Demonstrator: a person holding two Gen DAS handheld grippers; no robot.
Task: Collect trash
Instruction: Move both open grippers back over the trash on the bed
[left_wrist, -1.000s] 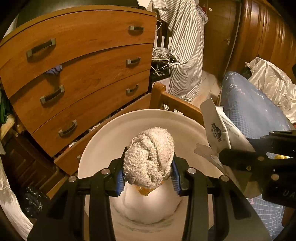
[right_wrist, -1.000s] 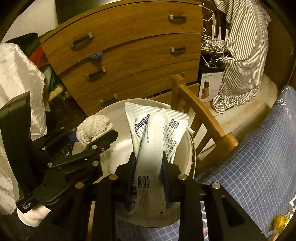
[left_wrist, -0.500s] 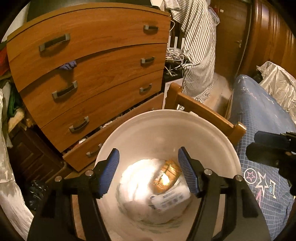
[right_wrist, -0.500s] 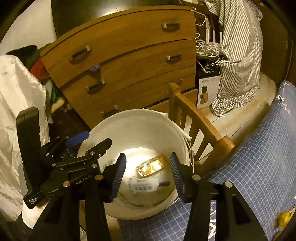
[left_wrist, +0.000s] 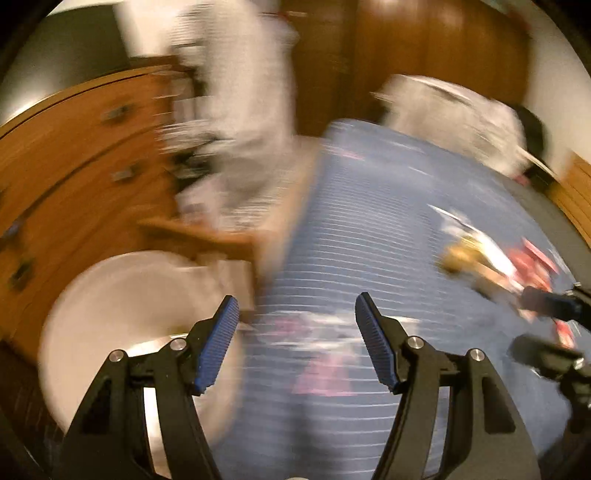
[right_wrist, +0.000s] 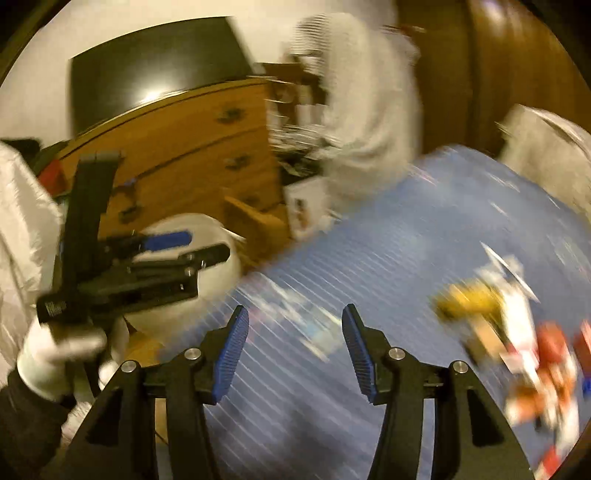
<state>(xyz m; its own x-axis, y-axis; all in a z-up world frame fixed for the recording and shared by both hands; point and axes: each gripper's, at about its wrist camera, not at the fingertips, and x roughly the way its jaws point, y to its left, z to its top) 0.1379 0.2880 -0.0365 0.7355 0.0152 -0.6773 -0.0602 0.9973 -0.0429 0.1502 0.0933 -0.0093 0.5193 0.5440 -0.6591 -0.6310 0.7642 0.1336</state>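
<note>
Both views are motion-blurred. My left gripper (left_wrist: 297, 314) is open and empty, over the edge between the white trash bucket (left_wrist: 122, 295) and the blue checked bedspread (left_wrist: 388, 221). My right gripper (right_wrist: 295, 325) is open and empty above the bedspread (right_wrist: 406, 240). A pile of trash wrappers, yellow, white and red, lies on the bedspread at the right (left_wrist: 495, 258), also in the right wrist view (right_wrist: 517, 332). The left gripper shows in the right wrist view (right_wrist: 184, 245) over the bucket (right_wrist: 214, 280). The right gripper's fingertips (left_wrist: 543, 304) show at the left wrist view's right edge.
A wooden chest of drawers (left_wrist: 74, 166) stands behind the bucket, with a wooden chair back (left_wrist: 207, 236) beside it. Striped clothing (left_wrist: 243, 110) hangs at the back. A crumpled plastic sheet (left_wrist: 461, 114) lies at the far end of the bed.
Both grippers let go of their trash into the bucket, the left a towel ball, the right white packets. Both have since swung right, toward the bedspread and the wrapper pile.
</note>
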